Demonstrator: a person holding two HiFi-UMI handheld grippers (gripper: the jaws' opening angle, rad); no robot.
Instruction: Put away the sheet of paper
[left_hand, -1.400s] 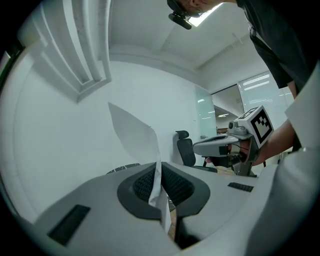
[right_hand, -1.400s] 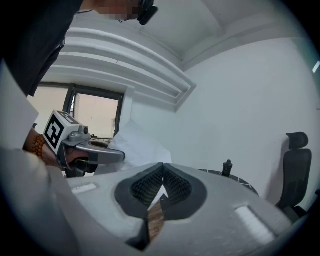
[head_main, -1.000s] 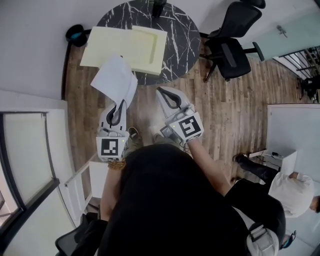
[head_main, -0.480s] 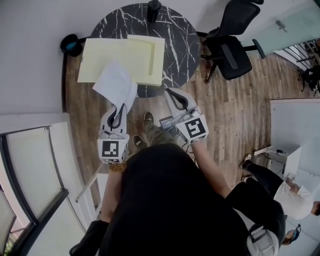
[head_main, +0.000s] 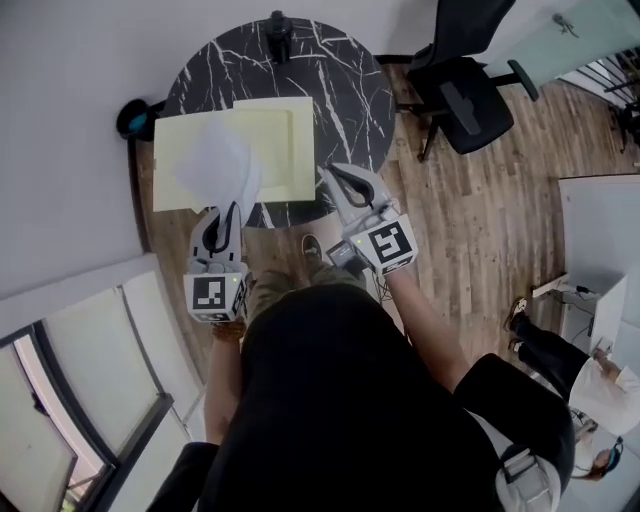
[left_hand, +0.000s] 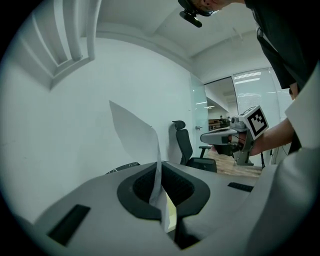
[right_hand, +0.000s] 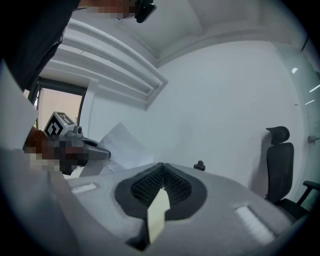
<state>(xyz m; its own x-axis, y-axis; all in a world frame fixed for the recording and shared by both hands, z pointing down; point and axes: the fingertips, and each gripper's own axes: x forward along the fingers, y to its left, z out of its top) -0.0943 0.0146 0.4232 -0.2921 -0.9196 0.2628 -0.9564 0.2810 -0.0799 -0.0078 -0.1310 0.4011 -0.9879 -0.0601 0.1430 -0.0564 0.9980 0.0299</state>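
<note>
The left gripper (head_main: 230, 208) is clamping the sheet of paper (head_main: 214, 165) between its closed jaws. In the head view the white sheet is hanging in the air over the left half of a pale yellow folder (head_main: 278, 140), which is lying open on the round black marble desk (head_main: 340, 70). The sheet's long axis is running from the jaws away from the person toward the far side of the desk. Its free end is pointing away from the person and a little to the left, and the sheet looks slightly curled.

The left gripper view is showing the sheet (left_hand: 134, 134) almost edge-on. It is standing upright out of the pinched jaws of the left gripper (left_hand: 160, 175), held at its lower edge, with the upper part fanning up and to the left. A strip of yellow is showing in the slit under the jaw tips. The same view is catching the right gripper (left_hand: 205, 138) off to the right, with a black office chair (left_hand: 185, 145) behind it.

The right gripper (head_main: 330, 176) is hovering just beside the folder's right edge. In the right gripper view its jaws (right_hand: 161, 167) are meeting at the tips, with only a pale yellow sliver showing in the slit below them. This view alone is showing the sheet (right_hand: 122, 145) broadside, at the left, rising from the left gripper (right_hand: 106, 154).
</note>
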